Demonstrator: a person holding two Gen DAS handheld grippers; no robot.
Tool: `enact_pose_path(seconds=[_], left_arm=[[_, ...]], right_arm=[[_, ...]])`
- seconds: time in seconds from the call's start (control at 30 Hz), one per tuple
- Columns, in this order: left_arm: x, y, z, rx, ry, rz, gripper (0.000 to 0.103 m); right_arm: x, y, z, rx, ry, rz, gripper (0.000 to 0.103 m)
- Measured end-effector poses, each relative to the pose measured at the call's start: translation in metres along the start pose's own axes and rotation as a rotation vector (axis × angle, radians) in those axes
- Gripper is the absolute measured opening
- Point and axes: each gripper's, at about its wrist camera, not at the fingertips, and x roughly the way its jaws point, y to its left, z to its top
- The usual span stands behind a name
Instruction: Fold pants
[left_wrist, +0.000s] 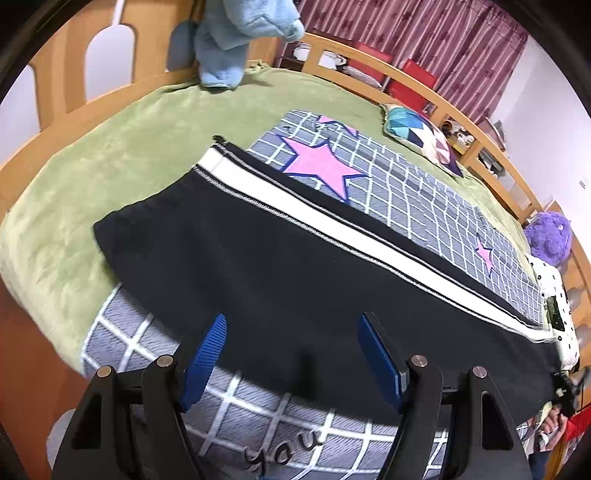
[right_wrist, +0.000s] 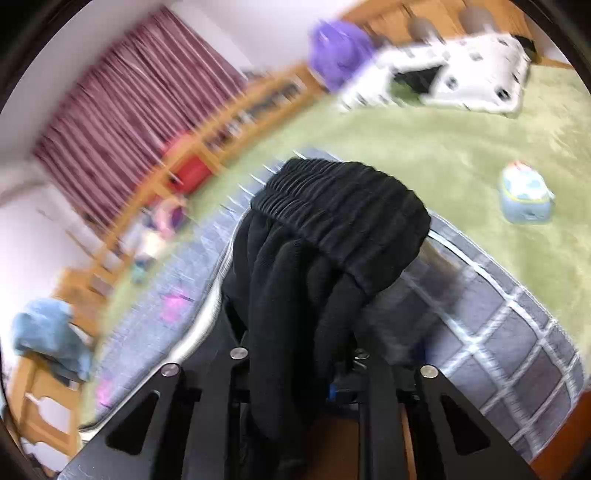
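Nearest, the left tool (left_wrist: 291, 354) hangs with its blue pads spread wide, gripping nothing, just above the hem of the black pants (left_wrist: 280, 266). The right tool (right_wrist: 299, 369) is clamped on the bunched waistband end of the pants, lifted off the bed. The pants lie lengthwise across a grey checked quilt (left_wrist: 424, 199) on a green blanket (left_wrist: 110, 155); beyond sits a blue plush toy (left_wrist: 229, 40).

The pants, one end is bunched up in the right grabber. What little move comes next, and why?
Probably carry that end across. The right gripper is shut on the pants' elastic waistband, while the left gripper hangs open over the flat leg, so laying the waistband onto the leg would make the fold.
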Motion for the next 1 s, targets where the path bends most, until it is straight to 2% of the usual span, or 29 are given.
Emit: enact_pose_path(seconds=[0.03,0.1,0.17,0.23,0.37,0.43,0.5,0.57,0.67,0.8,0.87,1.0], left_arm=[[0.003,-0.002,0.002,-0.001,0.003,-0.009,0.072],[0.011,-0.006,0.006,-0.003,0.011,-0.021,0.072],[0.016,-0.007,0.011,-0.003,0.009,-0.019,0.072],[0.017,-0.009,0.014,0.005,0.003,-0.027,0.072],[0.015,-0.012,0.023,0.081,-0.041,0.016,0.072],[0.016,-0.013,0.027,0.114,-0.059,0.023,0.072],[0.018,-0.013,0.032,0.122,-0.056,0.010,0.072],[0.025,-0.014,0.044,0.108,-0.048,-0.027,0.072],[0.034,-0.020,0.065,0.094,-0.065,-0.055,0.072],[0.050,-0.036,0.095,0.111,-0.069,-0.043,0.072],[0.055,-0.041,0.105,0.127,-0.083,-0.043,0.072],[0.064,-0.036,0.104,0.147,-0.131,-0.030,0.072]], right_arm=[[0.014,-0.012,-0.002,0.034,0.081,-0.012,0.030],[0.027,-0.025,-0.011,0.034,0.159,-0.029,0.034],[0.017,-0.028,-0.016,-0.031,0.141,-0.052,0.046],[-0.008,-0.029,-0.019,-0.087,0.091,-0.118,0.048],[-0.048,-0.020,-0.022,-0.146,0.071,-0.174,0.048],[-0.063,0.004,-0.023,-0.218,0.024,-0.228,0.048],[-0.069,0.039,-0.017,-0.317,-0.008,-0.244,0.049],[-0.072,0.078,-0.023,-0.401,-0.017,-0.197,0.059],[-0.047,0.142,-0.030,-0.500,-0.017,-0.054,0.070],[0.010,0.222,-0.050,-0.621,0.059,0.041,0.070],[0.034,0.249,-0.060,-0.675,0.093,0.054,0.070],[0.102,0.293,-0.074,-0.798,0.222,0.091,0.070]])
